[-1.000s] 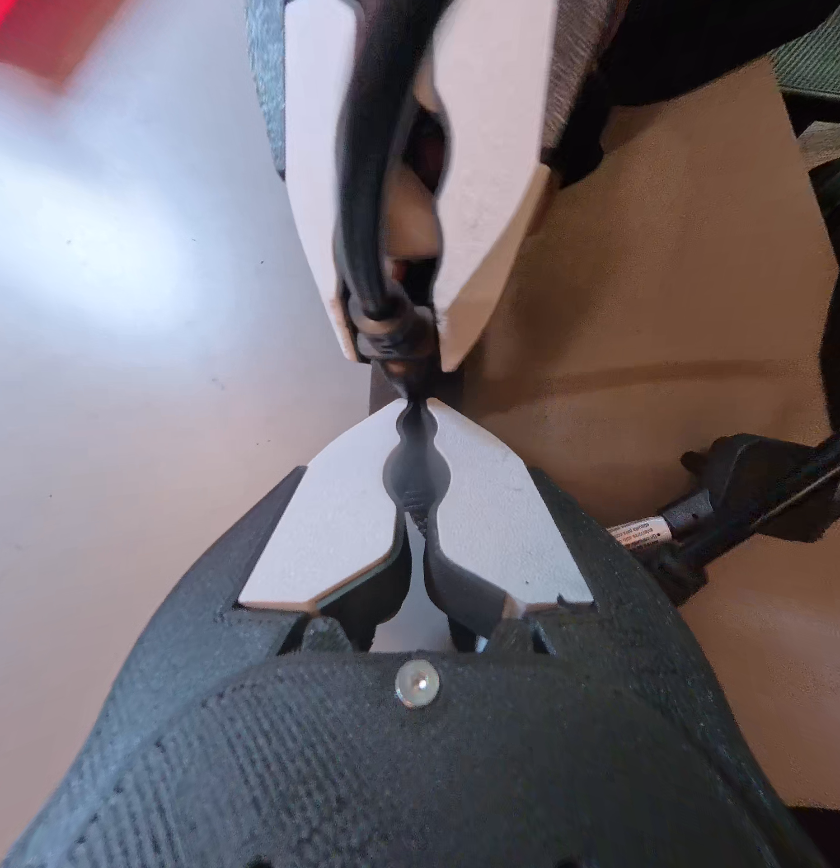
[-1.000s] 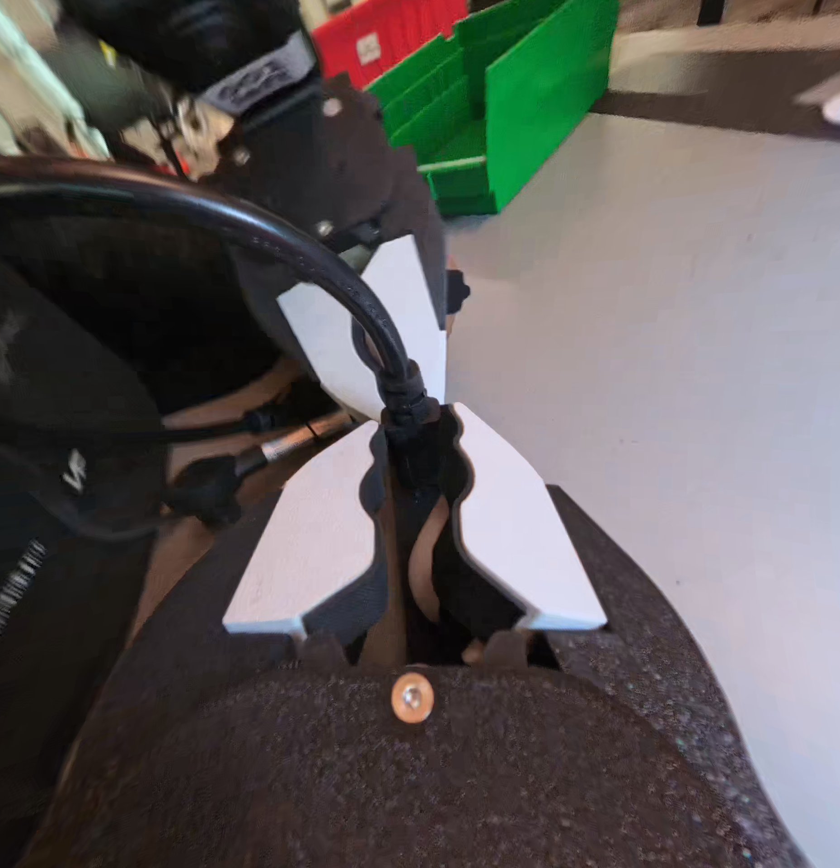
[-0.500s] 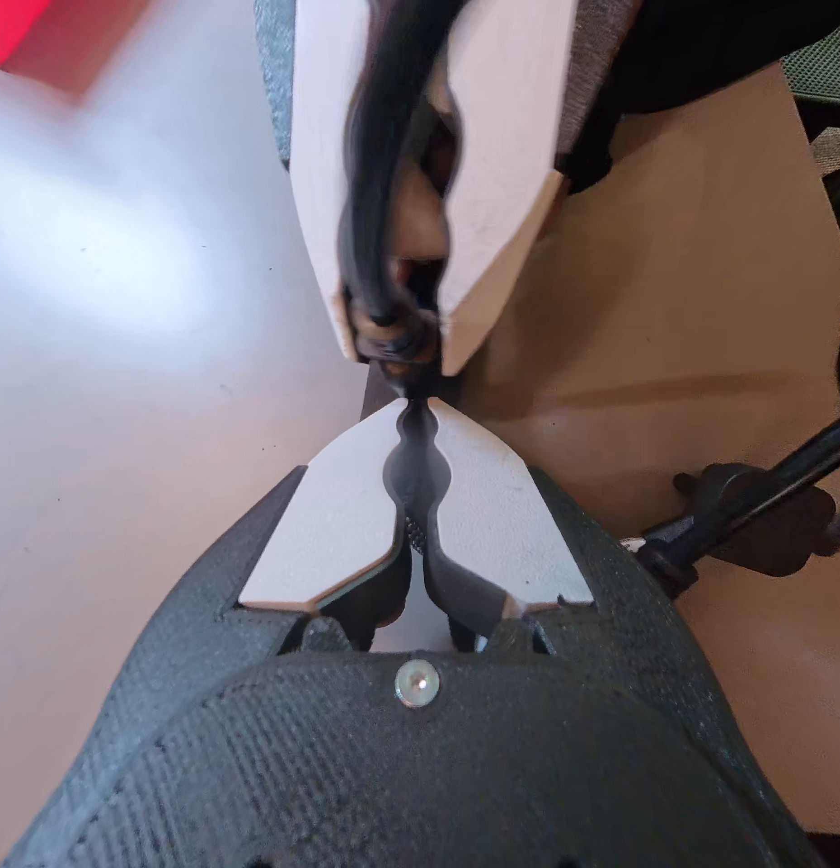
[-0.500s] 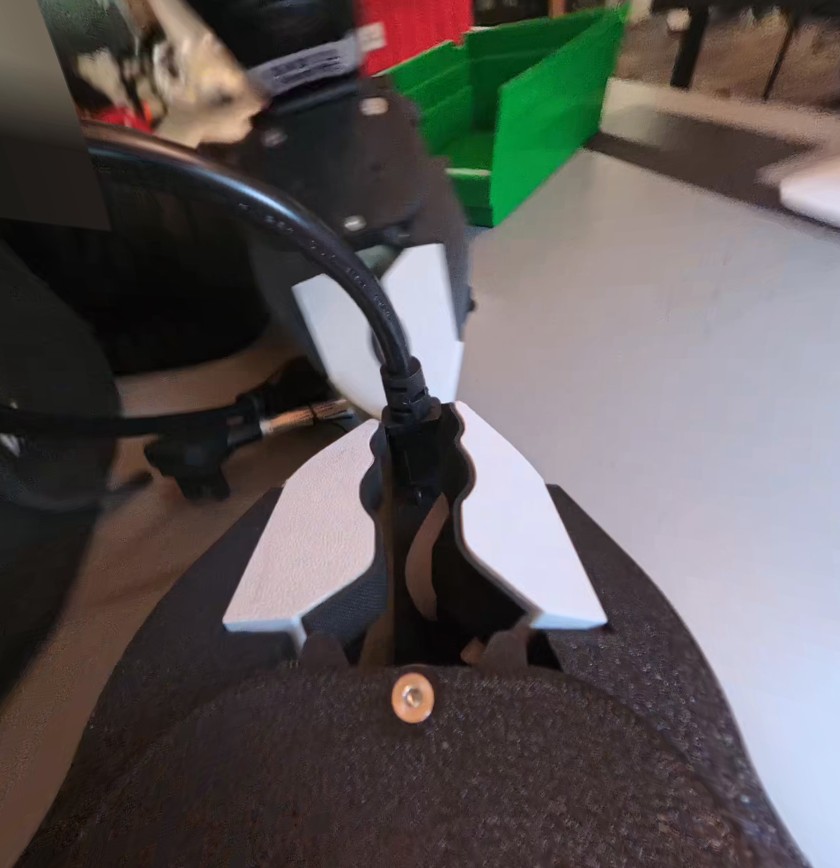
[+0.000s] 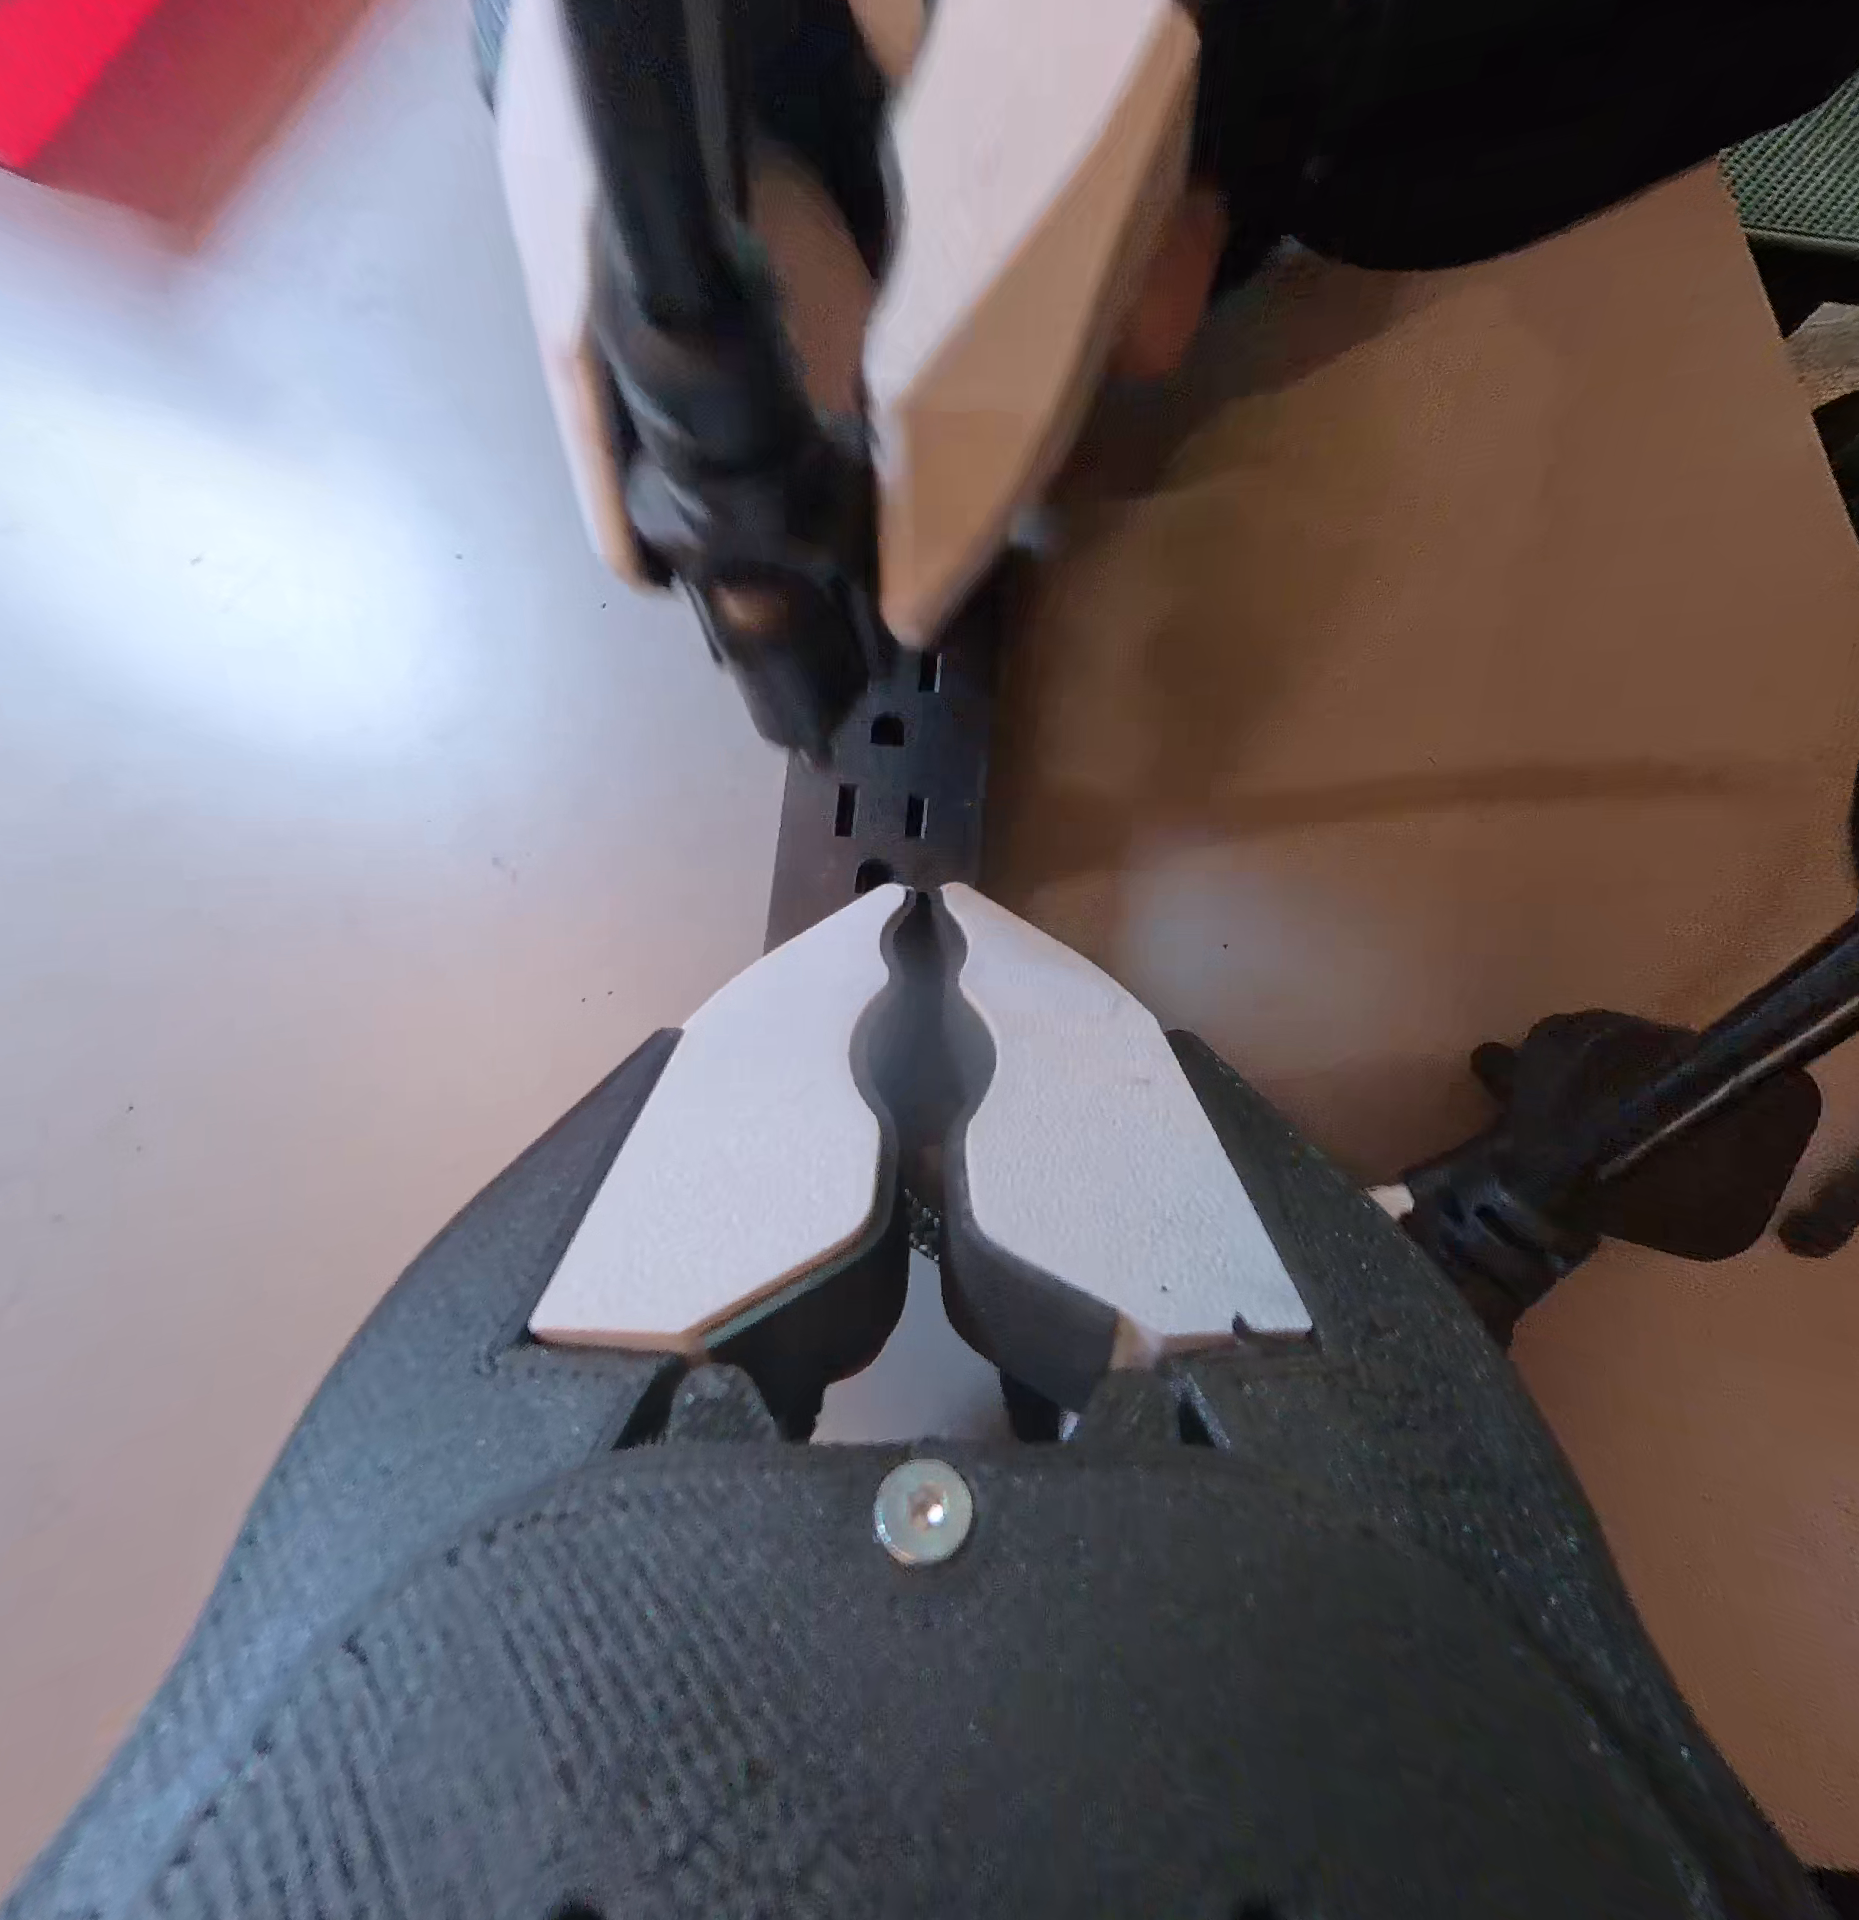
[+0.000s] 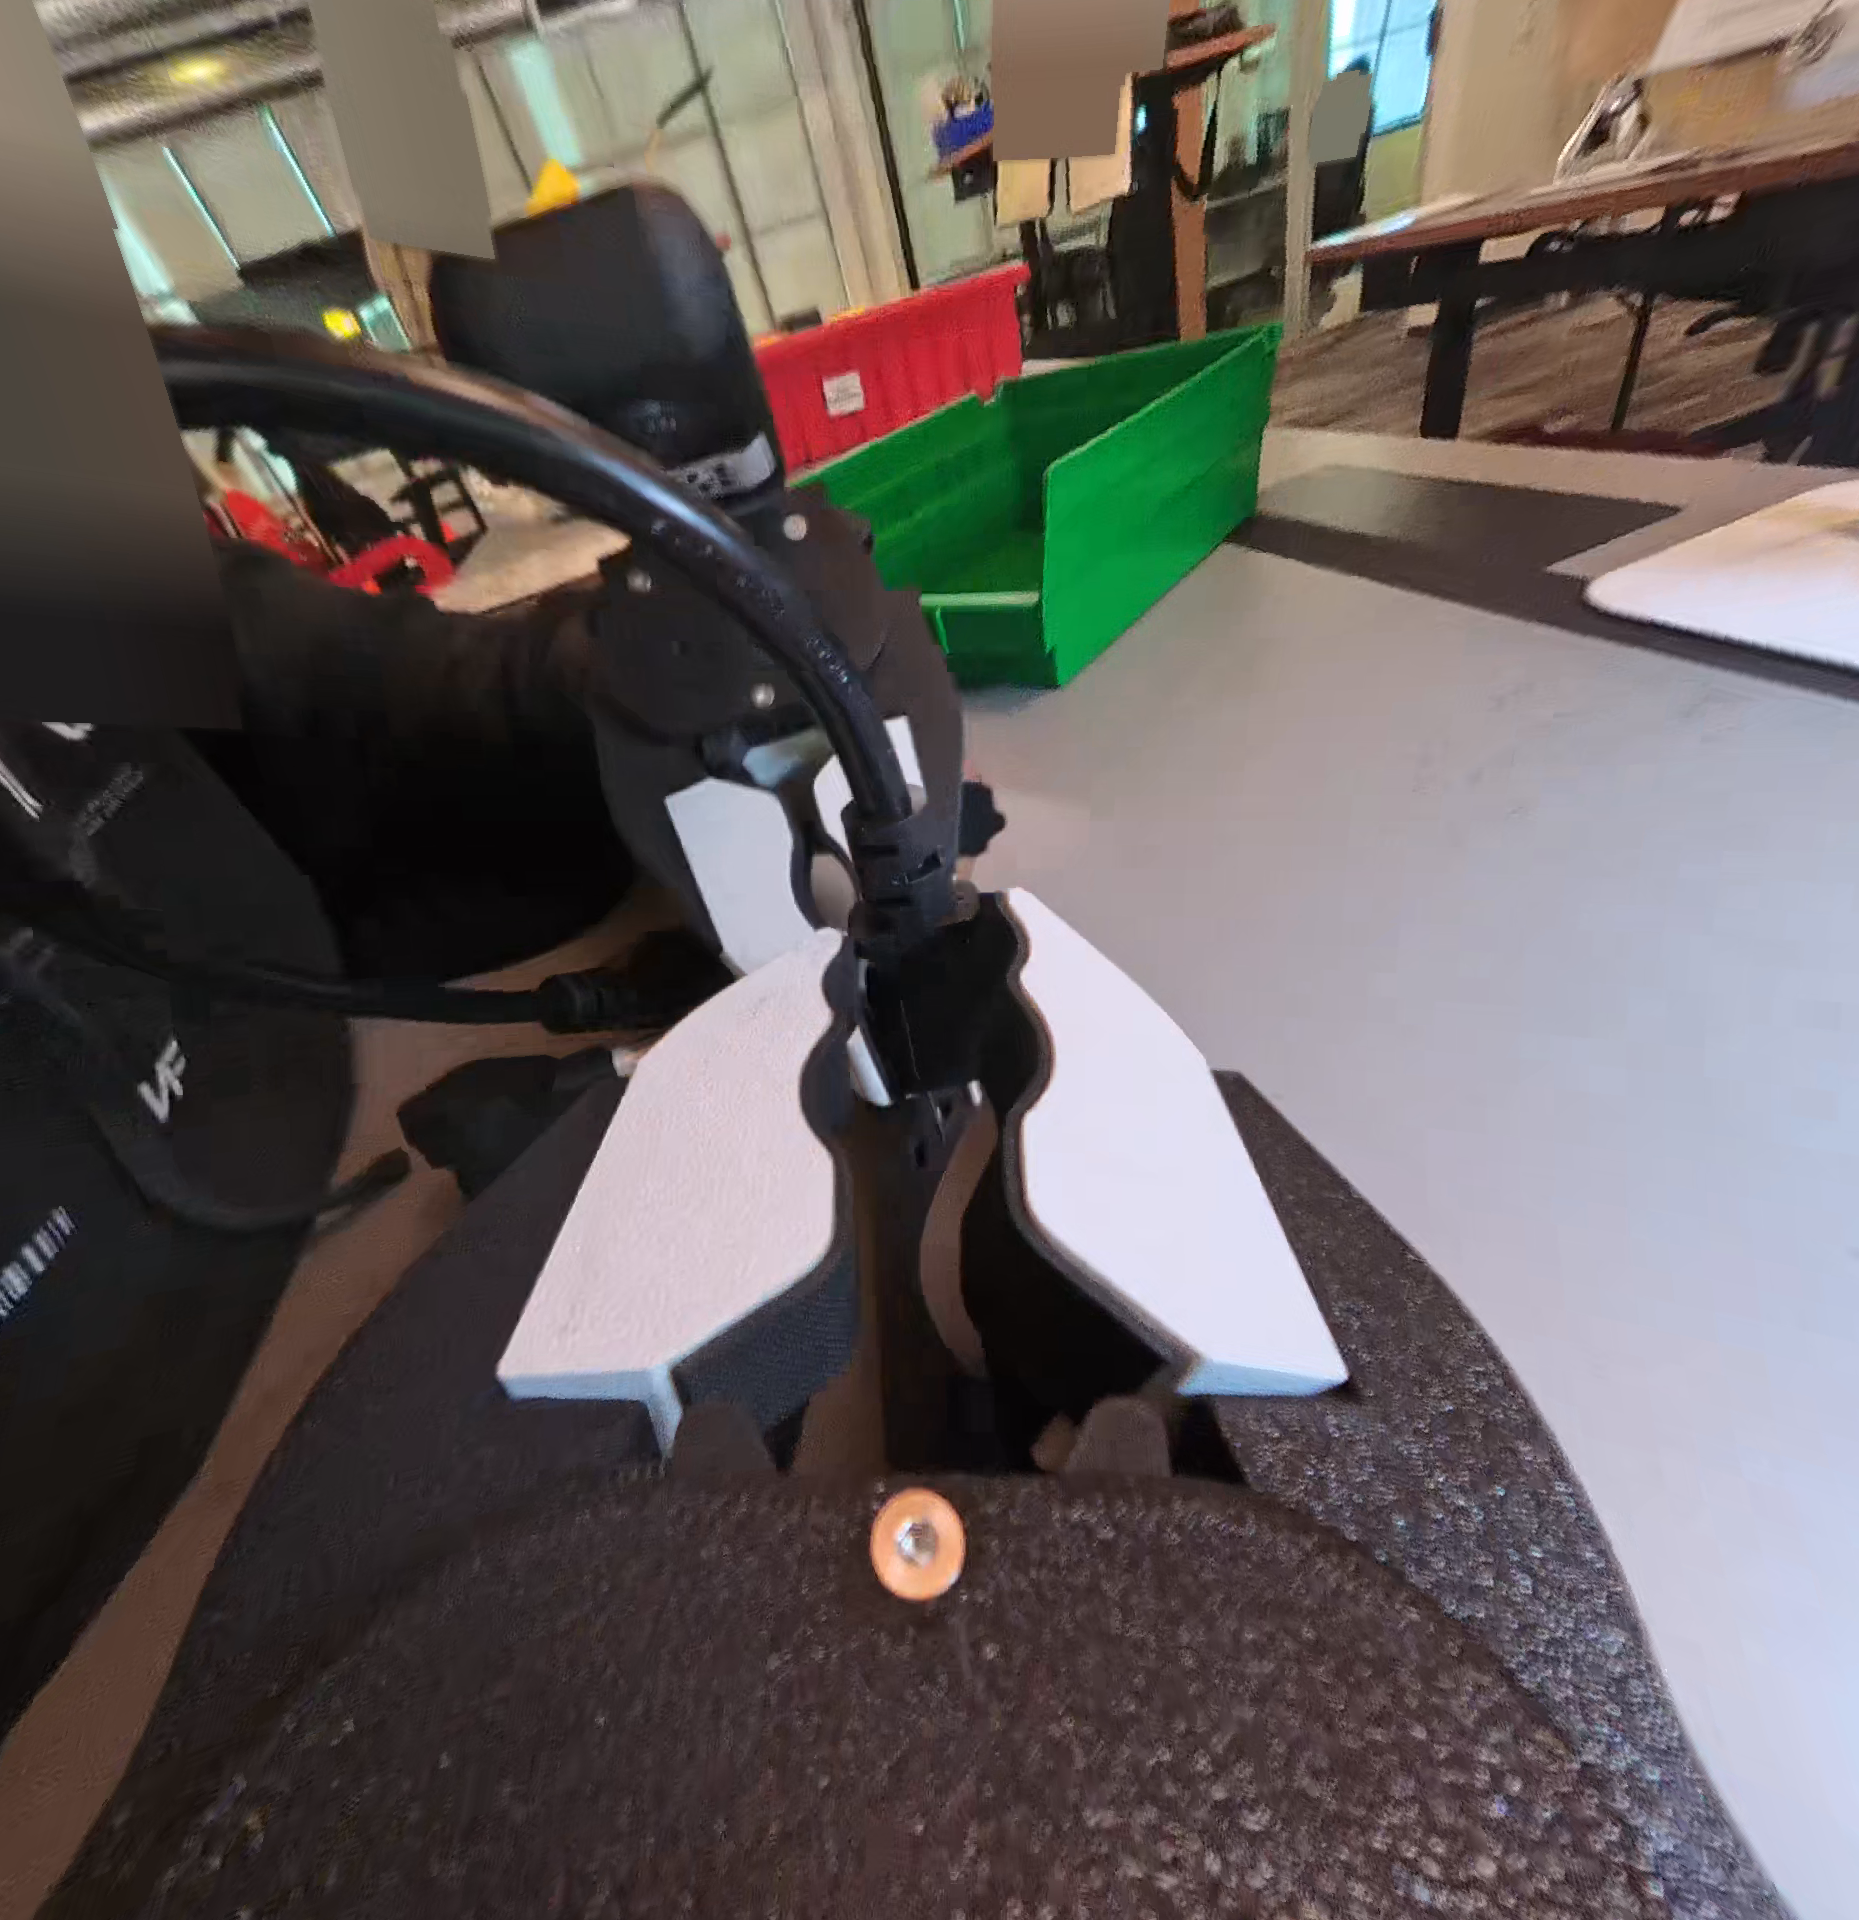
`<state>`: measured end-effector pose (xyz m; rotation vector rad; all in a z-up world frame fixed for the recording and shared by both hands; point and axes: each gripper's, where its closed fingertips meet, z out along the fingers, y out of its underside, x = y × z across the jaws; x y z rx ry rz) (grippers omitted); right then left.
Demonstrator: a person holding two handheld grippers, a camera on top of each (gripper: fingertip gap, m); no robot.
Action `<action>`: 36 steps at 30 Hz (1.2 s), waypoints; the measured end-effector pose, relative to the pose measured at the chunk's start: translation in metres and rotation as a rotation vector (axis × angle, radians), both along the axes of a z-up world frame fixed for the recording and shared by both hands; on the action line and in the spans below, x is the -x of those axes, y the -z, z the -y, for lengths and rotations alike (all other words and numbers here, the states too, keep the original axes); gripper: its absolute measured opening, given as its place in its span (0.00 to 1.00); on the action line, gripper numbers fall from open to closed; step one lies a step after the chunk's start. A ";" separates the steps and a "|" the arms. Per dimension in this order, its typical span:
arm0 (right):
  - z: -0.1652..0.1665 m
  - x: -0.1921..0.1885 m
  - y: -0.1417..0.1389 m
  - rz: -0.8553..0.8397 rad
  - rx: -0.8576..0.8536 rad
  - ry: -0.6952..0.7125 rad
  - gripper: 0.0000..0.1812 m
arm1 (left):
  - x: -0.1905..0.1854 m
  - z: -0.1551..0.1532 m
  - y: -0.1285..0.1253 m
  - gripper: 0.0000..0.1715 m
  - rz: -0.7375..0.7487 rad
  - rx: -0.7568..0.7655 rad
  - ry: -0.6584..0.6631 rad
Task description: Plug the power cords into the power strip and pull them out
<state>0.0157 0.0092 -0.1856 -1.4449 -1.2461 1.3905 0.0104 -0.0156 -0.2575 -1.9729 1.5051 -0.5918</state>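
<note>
Plug [image 5: 769, 644], gripped by right claw [image 5: 759, 613], now clear above power strip [image 5: 904, 769] after withdrawal; left claw [image 5: 920, 894], closed on strip's near end, steadies it on worktop [image 5: 281, 831].

A big open workshop or lab hall. Long work tables [image 6: 1590, 203] stand behind, green [image 6: 1112, 520] and red bins [image 6: 894, 358] sit on the grey bench [image 6: 1424, 935] (windows beyond, blurry).

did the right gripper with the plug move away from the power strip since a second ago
Yes. In the left wrist view the right gripper, shut on the plug, has lifted off the power strip, uncovering outlets it hid before.
</note>
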 end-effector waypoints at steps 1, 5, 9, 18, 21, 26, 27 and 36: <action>-0.001 -0.002 -0.005 -0.015 0.004 -0.001 0.13 | 0.000 0.000 0.000 0.01 0.006 0.006 -0.004; -0.002 -0.009 -0.011 -0.028 0.006 -0.001 0.14 | 0.004 0.000 -0.005 0.00 0.038 0.036 -0.004; -0.011 -0.015 -0.009 0.001 -0.008 0.031 0.14 | 0.006 -0.007 -0.026 0.10 0.151 0.015 -0.043; 0.001 -0.036 -0.050 -0.045 -0.207 0.075 0.14 | 0.017 -0.009 -0.055 0.00 0.359 -0.111 -0.152; 0.011 -0.050 -0.055 -0.017 -0.253 0.086 0.14 | 0.020 -0.004 -0.055 0.00 0.415 -0.094 -0.221; 0.008 -0.079 -0.064 -0.047 -0.221 0.128 0.14 | 0.026 0.006 -0.050 0.00 0.453 -0.076 -0.313; 0.005 -0.084 -0.066 -0.057 -0.212 0.144 0.14 | 0.027 0.008 -0.049 0.00 0.464 -0.071 -0.329; -0.037 -0.124 -0.078 -0.036 -0.264 0.326 0.14 | 0.049 0.014 -0.055 0.00 0.566 -0.091 -0.447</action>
